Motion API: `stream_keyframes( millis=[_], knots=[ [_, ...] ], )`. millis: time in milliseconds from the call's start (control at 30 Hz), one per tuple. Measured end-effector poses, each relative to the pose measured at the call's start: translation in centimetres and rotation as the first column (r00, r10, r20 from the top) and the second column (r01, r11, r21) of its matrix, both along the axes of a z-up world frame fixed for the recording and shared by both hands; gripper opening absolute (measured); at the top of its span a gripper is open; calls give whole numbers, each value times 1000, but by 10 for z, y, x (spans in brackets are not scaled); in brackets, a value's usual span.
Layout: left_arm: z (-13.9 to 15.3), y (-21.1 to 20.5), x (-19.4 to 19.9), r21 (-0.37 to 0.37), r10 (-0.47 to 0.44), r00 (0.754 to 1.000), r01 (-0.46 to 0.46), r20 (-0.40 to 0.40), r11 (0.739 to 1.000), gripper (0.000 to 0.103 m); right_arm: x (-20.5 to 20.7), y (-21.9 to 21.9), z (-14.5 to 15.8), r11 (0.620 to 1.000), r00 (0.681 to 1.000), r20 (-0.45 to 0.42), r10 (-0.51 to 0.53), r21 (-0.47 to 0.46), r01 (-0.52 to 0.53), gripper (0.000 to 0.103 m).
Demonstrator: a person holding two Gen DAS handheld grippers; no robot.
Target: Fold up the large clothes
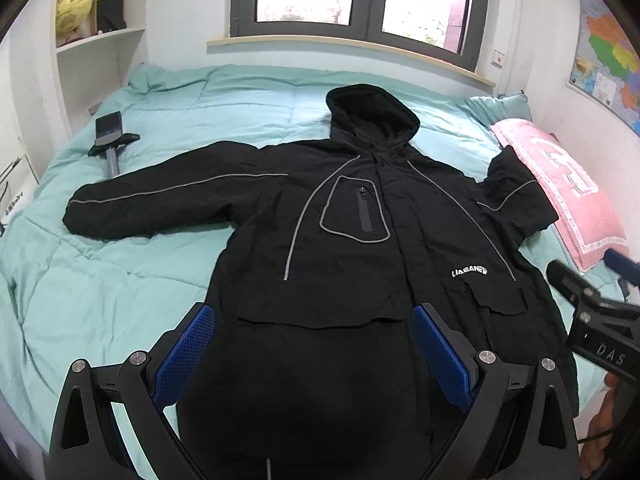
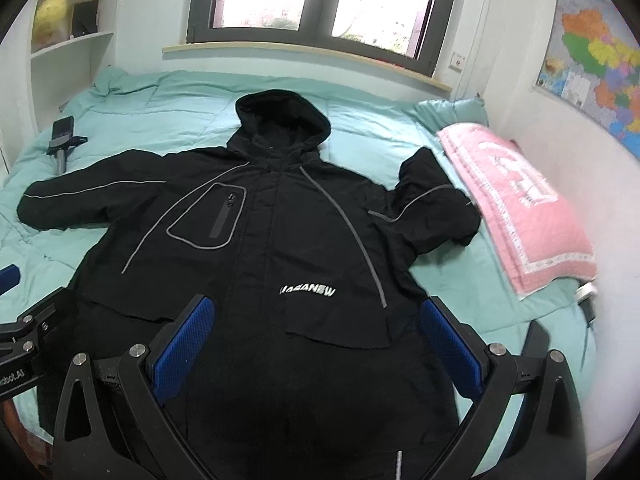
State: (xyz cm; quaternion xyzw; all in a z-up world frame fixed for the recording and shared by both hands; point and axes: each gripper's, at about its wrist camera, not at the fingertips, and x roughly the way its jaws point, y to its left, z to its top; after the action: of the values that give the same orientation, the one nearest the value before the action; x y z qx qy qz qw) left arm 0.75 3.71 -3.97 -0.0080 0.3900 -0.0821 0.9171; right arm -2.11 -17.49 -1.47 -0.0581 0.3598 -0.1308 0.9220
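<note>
Left tongs (image 1: 314,354), right tongs (image 2: 320,348) agape

One black jacket (image 1: 348,216) lies on one bed (image 1: 120,280); beside the jacket, one pink pillow (image 1: 560,192) and one phone mount (image 1: 110,136). Two grippers (image 1: 312,356) (image 2: 320,352) hover above the jacket. Beyond it: one window (image 1: 360,0), one map (image 1: 608,56).

the jacket (image 1: 352,216) is black with thin grey piping and white lettering on the chest. the bed (image 1: 120,280) wears a mint-green quilted cover. the pillow (image 1: 560,188) is pink with white letters. both claws carry blue textured pads (image 2: 184,344) on black frames.
</note>
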Motion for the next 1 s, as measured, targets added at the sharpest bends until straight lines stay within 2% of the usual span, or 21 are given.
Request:
stream_keyframes(
  millis=[200, 400, 767, 1000],
  knots=[
    [19, 12, -12, -6, 22, 998, -22, 55, 1000, 99, -4, 28, 35, 997, 994, 97, 53, -52, -48, 103],
    [39, 24, -24, -1, 41, 992, -41, 120, 999, 99, -6, 47, 54, 996, 987, 136, 79, -42, -74, 103],
    [65, 24, -30, -33, 32, 980, -26, 197, 999, 99, -23, 33, 86, 998, 976, 211, 53, 14, -58, 103],
    [62, 14, -28, -26, 9, 982, -4, 191, 1000, 99, -26, 24, 89, 999, 975, 219, 32, 23, -38, 103]
  ],
)
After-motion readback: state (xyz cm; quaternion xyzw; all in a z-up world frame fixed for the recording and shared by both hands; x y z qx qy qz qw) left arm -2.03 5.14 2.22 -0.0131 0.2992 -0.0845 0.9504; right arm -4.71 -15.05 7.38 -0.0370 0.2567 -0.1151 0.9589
